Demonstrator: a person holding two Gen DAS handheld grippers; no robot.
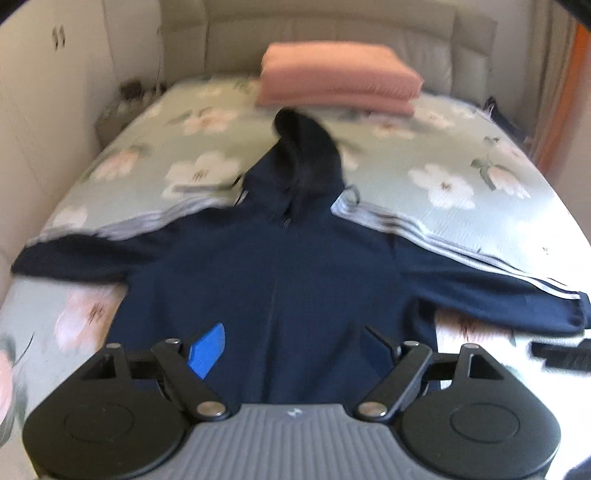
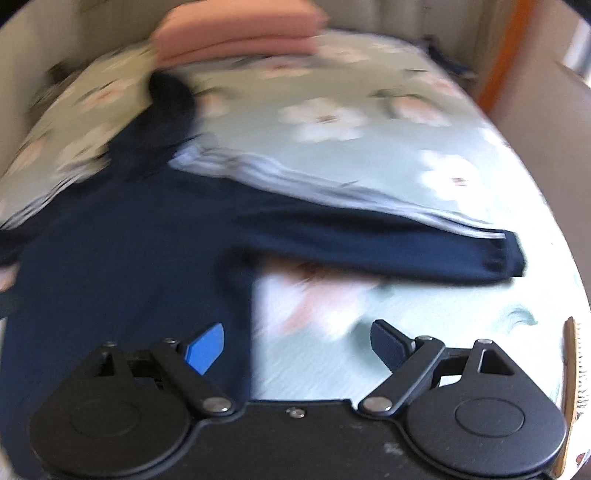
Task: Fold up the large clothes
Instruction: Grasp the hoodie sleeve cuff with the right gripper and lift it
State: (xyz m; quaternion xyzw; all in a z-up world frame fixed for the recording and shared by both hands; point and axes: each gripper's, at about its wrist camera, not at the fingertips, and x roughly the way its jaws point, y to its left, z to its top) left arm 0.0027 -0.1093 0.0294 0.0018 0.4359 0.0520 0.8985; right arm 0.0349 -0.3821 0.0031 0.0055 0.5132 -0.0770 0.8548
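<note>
A navy hooded jacket (image 1: 280, 266) with white-striped sleeves lies flat, front up, on the floral bed (image 1: 443, 155), hood toward the headboard and both sleeves spread wide. My left gripper (image 1: 295, 350) hovers open above the jacket's lower front, nothing between its fingers. In the right wrist view the same jacket (image 2: 122, 251) fills the left side, its striped sleeve (image 2: 369, 229) stretching right to the cuff. My right gripper (image 2: 299, 347) stands open over the jacket's right side edge, below that sleeve, with nothing gripped. Both views are motion-blurred.
A pink folded blanket (image 1: 336, 77) rests near the padded headboard (image 1: 332, 33). A cluttered nightstand (image 1: 122, 107) stands left of the bed. The other gripper's dark body (image 1: 561, 354) shows at the left view's right edge. An orange curtain (image 2: 506, 48) hangs at the right.
</note>
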